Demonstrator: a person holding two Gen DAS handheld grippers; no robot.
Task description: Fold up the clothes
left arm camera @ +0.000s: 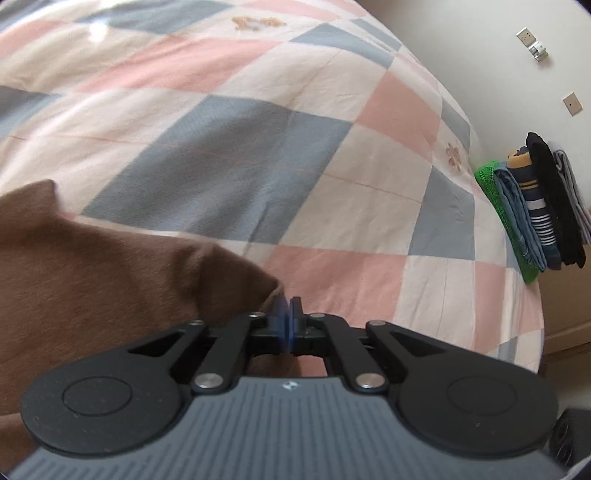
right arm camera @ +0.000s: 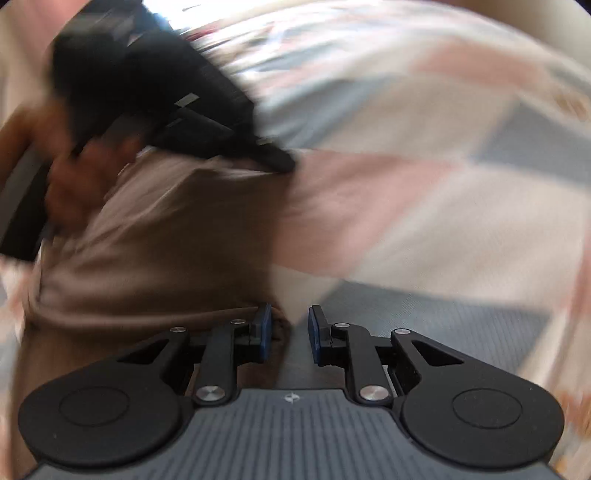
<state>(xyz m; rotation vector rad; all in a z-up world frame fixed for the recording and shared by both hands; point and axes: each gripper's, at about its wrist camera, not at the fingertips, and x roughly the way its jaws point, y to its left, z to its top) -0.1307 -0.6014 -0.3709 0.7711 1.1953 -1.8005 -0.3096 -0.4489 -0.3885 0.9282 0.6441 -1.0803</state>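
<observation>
The left gripper, its blue-padded fingers pressed together, pinches the near corner of a brown knit garment that spreads away to the left over a bed. In the right wrist view, badly smeared by motion, the right gripper stands with its blue pads apart and nothing between them; the edge of the brown garment lies just beside its left pad and runs off to the far left. Beyond that, the left gripper shows as a dark blur resting at the cloth's far edge, with a bare hand behind it.

Under both tools lies a quilted bedcover of pink, grey-blue and cream squares, creased and sunlit, with small orange motifs stitched into a few cream patches. At its far right edge sits a stack of folded clothes: green, light blue, navy with white stripes, black, and pale grey layers pressed together. Farther still, a plain pale wall carries a white socket and a tan switch plate.
</observation>
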